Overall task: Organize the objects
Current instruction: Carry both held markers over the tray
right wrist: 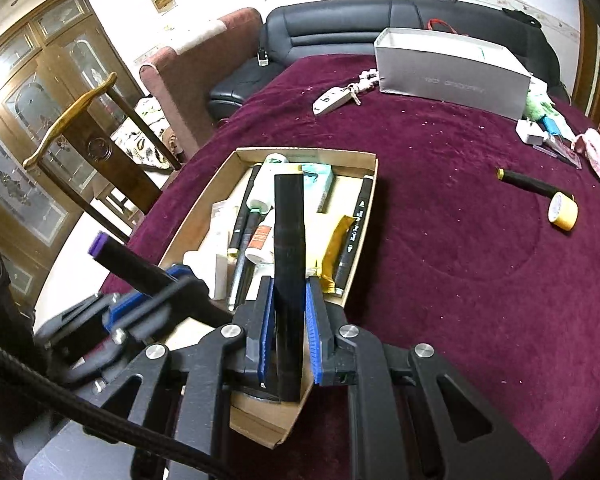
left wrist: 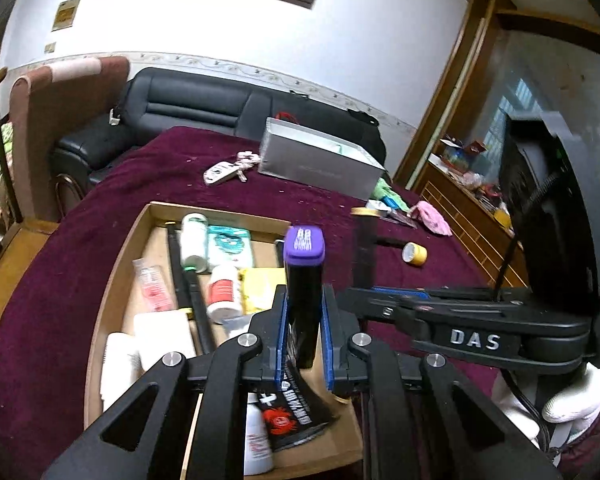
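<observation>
Over the cardboard tray [left wrist: 116,280], both grippers loaded.

Left wrist view: my left gripper [left wrist: 305,334] clenches the purple-capped marker [left wrist: 303,280], long axis upright, tray just beneath. Right wrist view: my right gripper [right wrist: 287,318] clamps a black bar [right wrist: 288,248], lengthwise over the tray, equally near.

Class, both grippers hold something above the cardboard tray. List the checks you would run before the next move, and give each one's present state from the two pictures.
1. Left gripper shut on the purple-capped marker: ok.
2. Right gripper shut on the black bar: ok.
3. Both held items above the tray, not over bare cloth: ok.
4. Free room in the tray for two more items: not ok, it looks crowded with markers, bottles and tubes.
5. Grippers apart from each other: ok, but close, so move one at a time.
6. Loose items left on the cloth, tape roll and keys: not ok, not yet sorted.
</observation>
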Demonstrator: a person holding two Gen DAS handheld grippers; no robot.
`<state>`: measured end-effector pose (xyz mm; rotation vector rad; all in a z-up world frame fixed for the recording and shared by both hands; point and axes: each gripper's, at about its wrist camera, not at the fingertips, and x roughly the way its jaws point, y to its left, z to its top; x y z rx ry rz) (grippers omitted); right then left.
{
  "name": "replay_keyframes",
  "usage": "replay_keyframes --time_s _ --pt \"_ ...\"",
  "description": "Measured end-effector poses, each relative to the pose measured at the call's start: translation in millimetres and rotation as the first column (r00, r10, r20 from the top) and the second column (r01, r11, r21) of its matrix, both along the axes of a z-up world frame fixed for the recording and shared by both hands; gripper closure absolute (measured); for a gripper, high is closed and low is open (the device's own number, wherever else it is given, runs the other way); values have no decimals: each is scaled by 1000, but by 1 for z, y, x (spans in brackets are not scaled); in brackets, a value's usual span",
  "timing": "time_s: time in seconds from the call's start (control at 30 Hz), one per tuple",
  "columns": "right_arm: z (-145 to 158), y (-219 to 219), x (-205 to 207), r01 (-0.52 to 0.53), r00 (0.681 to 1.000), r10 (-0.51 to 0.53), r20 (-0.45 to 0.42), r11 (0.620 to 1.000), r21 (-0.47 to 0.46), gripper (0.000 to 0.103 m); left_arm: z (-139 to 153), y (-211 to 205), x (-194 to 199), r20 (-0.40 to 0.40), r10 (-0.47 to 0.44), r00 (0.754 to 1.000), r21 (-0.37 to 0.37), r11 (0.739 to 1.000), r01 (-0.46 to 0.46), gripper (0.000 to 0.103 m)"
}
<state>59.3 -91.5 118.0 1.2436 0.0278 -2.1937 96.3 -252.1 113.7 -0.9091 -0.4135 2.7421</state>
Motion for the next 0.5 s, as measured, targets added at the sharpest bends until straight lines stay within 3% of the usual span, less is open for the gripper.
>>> replay_keyframes --time_s 0.27,0.5 --pt "-3 -10 3 -26 1000 26 9 1000 12 90 -1 -39 17 17 26 1000 60 998 -26 91" --pt "0 -11 2 -37 999 37 5 999 -3 90 18 -64 37 -45 36 998 132 991 -30 91"
